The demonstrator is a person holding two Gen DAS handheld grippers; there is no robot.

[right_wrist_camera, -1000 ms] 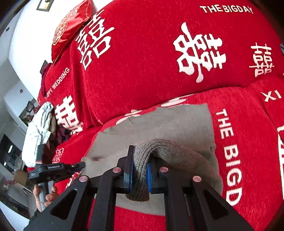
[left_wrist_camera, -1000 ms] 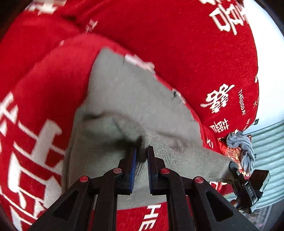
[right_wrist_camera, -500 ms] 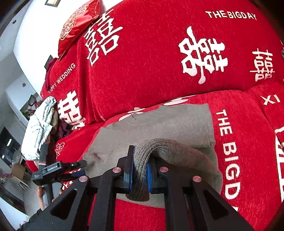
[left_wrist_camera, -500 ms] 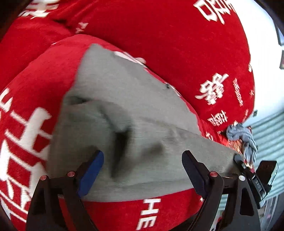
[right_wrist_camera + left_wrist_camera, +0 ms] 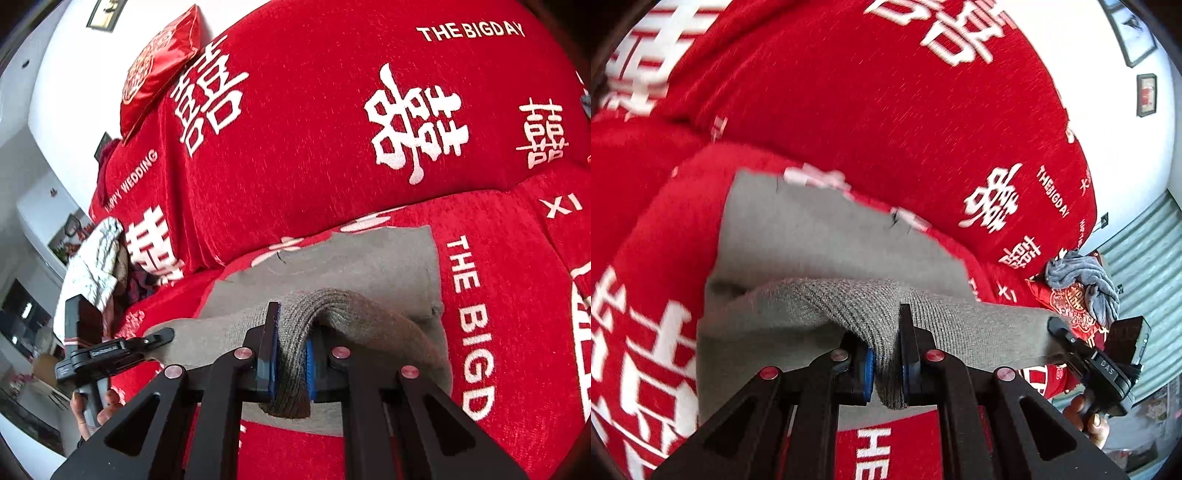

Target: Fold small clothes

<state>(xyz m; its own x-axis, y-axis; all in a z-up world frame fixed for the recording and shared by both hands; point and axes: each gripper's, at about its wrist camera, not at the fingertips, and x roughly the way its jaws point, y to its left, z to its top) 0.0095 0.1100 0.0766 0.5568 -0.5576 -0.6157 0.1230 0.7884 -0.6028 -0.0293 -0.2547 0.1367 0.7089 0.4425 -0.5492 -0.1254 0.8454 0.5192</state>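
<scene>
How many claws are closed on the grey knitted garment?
2: the left claw grips its near edge toward one end, and the right claw grips the same edge of the grey knitted garment toward the other.

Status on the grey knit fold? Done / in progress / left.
Done: the grey knit garment lies spread flat on the red sofa cover, and both grips are made. In hand: the left tongs and right tongs are each shut on its ribbed near edge, raised off the seat. Left: carrying that edge over the flat part; no fold is laid yet.
</scene>
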